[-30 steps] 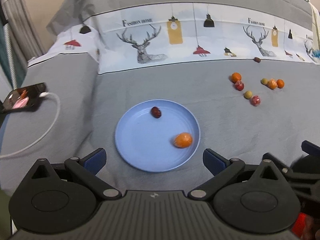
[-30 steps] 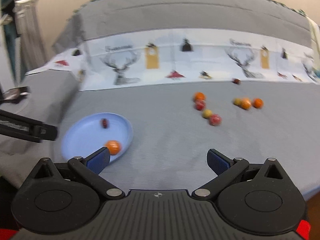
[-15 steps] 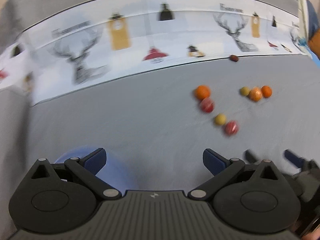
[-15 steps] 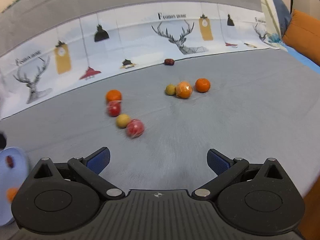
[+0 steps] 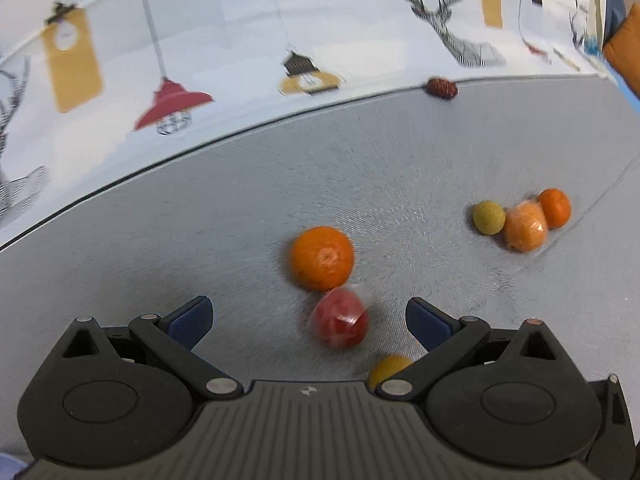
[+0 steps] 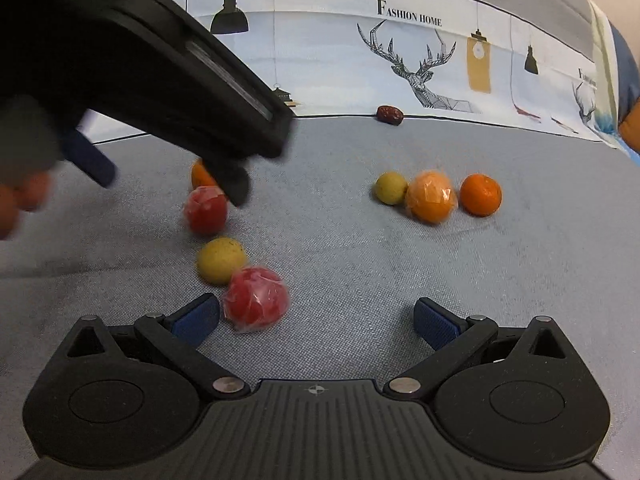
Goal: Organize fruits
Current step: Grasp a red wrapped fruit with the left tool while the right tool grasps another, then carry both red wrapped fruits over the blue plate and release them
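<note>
My left gripper (image 5: 308, 318) is open, low over the grey sheet, with a wrapped red fruit (image 5: 340, 322) between its fingers and an orange (image 5: 322, 258) just beyond. A yellow fruit (image 5: 386, 368) sits by its right finger. My right gripper (image 6: 316, 320) is open and empty, with a second wrapped red fruit (image 6: 256, 302) near its left finger. In the right wrist view the left gripper (image 6: 160, 176) hangs over the first red fruit (image 6: 205, 214) and partly hides the orange (image 6: 202, 176). The yellow fruit (image 6: 221, 260) lies between the red ones.
A cluster lies to the right: a yellow-green fruit (image 6: 391, 188), a wrapped orange (image 6: 431, 196) and a bare orange (image 6: 480, 194). A dark red date (image 6: 389, 114) lies at the edge of the printed pillow (image 6: 400, 60). An orange cushion (image 5: 626, 60) is far right.
Both grippers moved right and forward from the blue plate to the loose fruits. The left gripper has come down over the red fruit and orange. The plate is out of view.
</note>
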### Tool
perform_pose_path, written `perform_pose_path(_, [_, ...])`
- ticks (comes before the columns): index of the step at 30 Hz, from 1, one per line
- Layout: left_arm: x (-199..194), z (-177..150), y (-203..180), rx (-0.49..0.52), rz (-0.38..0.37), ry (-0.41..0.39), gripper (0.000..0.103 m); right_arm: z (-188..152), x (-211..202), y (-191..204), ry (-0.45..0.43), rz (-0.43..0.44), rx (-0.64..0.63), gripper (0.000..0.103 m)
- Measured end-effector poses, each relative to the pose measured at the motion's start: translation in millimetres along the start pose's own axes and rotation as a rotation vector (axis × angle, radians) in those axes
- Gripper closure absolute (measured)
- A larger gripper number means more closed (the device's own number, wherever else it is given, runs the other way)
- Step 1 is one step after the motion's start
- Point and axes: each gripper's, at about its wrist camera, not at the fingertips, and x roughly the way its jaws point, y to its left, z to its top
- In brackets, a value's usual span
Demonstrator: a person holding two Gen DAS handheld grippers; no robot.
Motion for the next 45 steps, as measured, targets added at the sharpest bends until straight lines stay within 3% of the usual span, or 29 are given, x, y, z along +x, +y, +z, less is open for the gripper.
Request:
perform_pose_path(1, [2,1,-2,0.006,-0.003,-0.001,0.008,0,-2,-1,-0.007,0.013,0.005,0.011])
perform_pose_path(2, [2,1,-4,0.005,-0.008,-0.009,0.018,0,-5,-2,-0.026,0.037,0.002,0.036])
perform_pose_path(3, [1,1,-4,0.002,-0.022,-0.008,0.053,0,-9,-1,-0.04,0.052,-0.012,0.053])
perform_pose_path(4, [2,0,-5,0.001,-0.052,0.02,0.072,0,-10,0,-0.046,0.047,-0.029,0.07])
perform_pose_path(6, [-4,-5,-3,-0.013,-0.068,0.014,0.073,1,-11,-3,-0.049,0.047,-0.015,0.07])
perform_pose_path(12, [-42,-32,9,-0.003,-0.023,-0.017,0.073,2,-10,-25,-0.077,-0.121,0.073,0.07])
perform_pose_path(16, [-86,-62,37,-0.076,-0.03,-0.016,0.073,0,-11,-34,-0.075,-0.135,0.102,0.07])
perform_pose_path(20, [-146,-102,67,-0.12,0.011,-0.059,0.073,0,-37,-40,-0.076,-0.152,0.116,0.07])
perform_pose_path(23, [-190,-132,83,-0.141,0.052,-0.09,0.073,6,-79,-45,-0.116,-0.144,0.155,0.07])
perform_pose_path(27, [-243,-175,100,-0.192,0.081,-0.106,0.073,0,-157,-40,-0.177,-0.032,0.132,0.07])
perform_pose_path(32, [-295,-229,105,-0.192,0.178,-0.093,0.073,-12,-244,-15,-0.231,0.113,0.03,0.07])
perform_pose_path(40, [-340,-303,114,-0.24,0.222,-0.083,0.073,-32,-316,44,-0.174,0.343,-0.037,0.07])
perform_pose_path(45, [-352,-337,120,-0.294,0.231,-0.093,0.073,-53,-344,80,-0.17,0.41,-0.144,0.07])
